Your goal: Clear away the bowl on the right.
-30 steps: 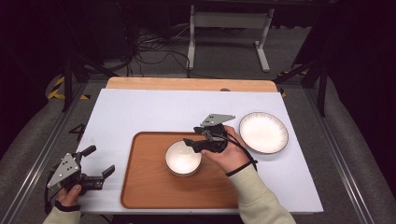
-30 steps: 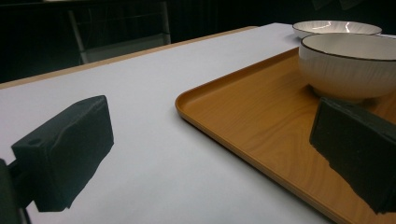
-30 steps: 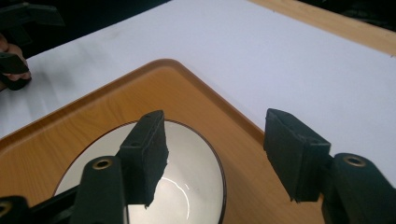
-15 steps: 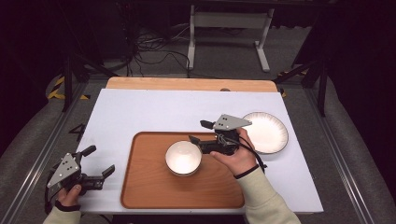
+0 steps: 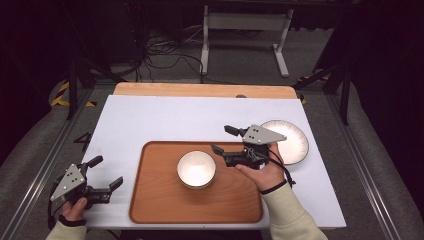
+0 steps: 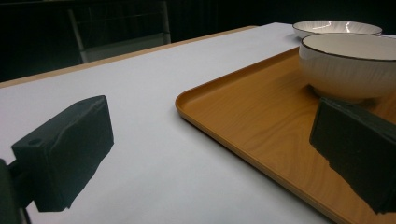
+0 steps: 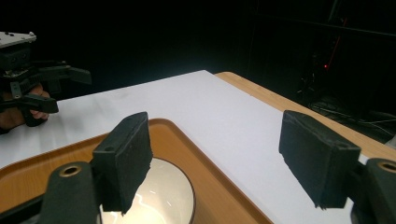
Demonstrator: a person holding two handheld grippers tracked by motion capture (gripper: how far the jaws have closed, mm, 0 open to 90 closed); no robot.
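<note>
A white bowl [image 5: 196, 168] with a dark rim stands upright in the middle of a brown wooden tray [image 5: 150, 200]. My right gripper [image 5: 221, 139] hovers just right of the bowl, pointing left over the tray's far right corner. Its jaws have just been opening and nothing is between them. In the right gripper view the bowl [image 7: 159, 196] lies below the left jaw, apart from it. My left gripper [image 5: 106, 171] stands open at the table's near left, beside the tray. The left gripper view shows the tray [image 6: 243, 116] and the bowl [image 6: 348, 65] past the right jaw.
A white plate [image 5: 295, 145] with a dark rim lies on the white table to the right of the tray, just behind my right hand. In the left gripper view the plate [image 6: 336, 27] sits beyond the bowl. A wooden strip [image 5: 200, 90] edges the table's far side.
My right gripper has drawn back to the right, away from the bowl's rim, and its jaws have spread wider. The bowl stays on the tray. The left gripper has not moved.
</note>
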